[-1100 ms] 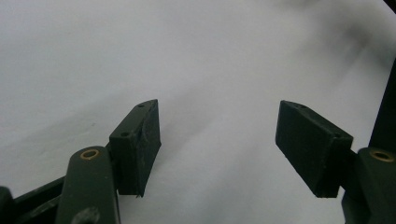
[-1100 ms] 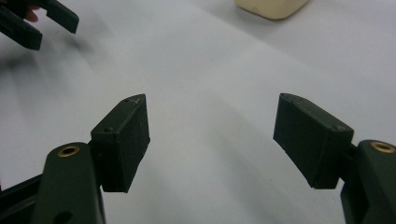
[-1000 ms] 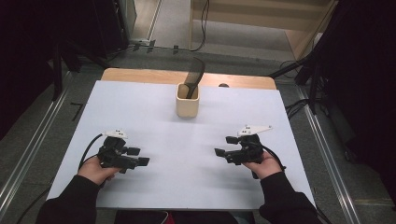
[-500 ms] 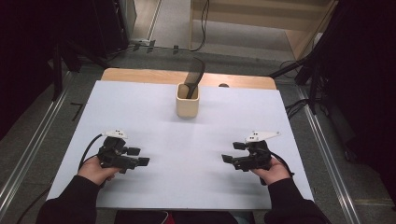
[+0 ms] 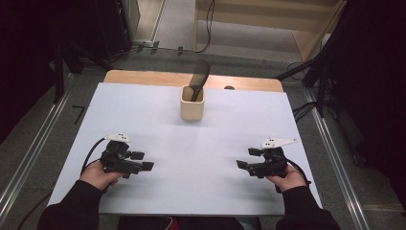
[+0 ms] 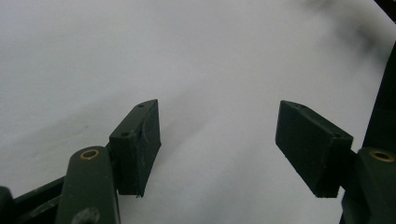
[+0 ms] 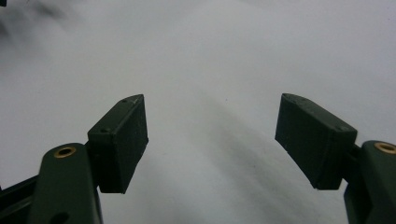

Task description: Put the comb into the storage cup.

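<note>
While the high view alone shows the cup [image 5: 192, 104], both claws [image 6: 217, 144] [image 7: 212, 140] gape apart, empty.

This looks like a lab or a test room, not a home. The counter [image 5: 143, 110] is covered with a plain white sheet, and a strip of bare wood shows at its far edge. Metal rails [image 5: 28, 158] run along the grey floor on both sides of it. Black cables [image 5: 208, 19] lie loose on the floor behind, near dark stands [image 5: 62, 72] and a light wooden shelf unit [image 5: 268, 14]. The surroundings are dark, with black equipment at the sides.
</note>
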`<state>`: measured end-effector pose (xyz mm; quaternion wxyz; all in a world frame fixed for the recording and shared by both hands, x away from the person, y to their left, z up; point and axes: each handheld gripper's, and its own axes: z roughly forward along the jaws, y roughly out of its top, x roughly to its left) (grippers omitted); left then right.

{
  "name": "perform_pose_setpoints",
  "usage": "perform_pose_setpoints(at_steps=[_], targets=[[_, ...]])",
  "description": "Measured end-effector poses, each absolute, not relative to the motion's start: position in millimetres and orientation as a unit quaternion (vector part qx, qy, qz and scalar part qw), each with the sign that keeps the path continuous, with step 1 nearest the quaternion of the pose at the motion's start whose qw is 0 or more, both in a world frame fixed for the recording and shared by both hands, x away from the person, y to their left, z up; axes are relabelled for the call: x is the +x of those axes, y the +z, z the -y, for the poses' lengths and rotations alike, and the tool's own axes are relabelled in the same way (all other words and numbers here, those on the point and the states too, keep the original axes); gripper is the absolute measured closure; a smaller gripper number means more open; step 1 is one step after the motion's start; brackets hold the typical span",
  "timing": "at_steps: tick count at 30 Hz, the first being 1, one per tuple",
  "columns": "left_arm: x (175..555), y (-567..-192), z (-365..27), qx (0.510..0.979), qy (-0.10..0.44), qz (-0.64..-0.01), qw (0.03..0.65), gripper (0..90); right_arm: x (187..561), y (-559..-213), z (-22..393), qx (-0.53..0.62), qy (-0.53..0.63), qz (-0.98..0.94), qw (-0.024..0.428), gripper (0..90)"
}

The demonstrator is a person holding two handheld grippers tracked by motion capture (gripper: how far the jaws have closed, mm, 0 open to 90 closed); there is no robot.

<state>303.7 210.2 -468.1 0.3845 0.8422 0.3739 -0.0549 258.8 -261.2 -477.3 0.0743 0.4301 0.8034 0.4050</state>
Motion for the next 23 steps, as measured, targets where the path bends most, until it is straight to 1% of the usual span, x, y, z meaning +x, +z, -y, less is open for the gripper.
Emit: perform_pose_setpoints(at_steps=[23], targets=[[305.1, -469.2, -210.8, 0.841, -0.058, -0.376, 0.384, 31.5, 260.5, -480.3, 259.3, 0.423, 0.396, -0.812, 0.077, 22.7]])
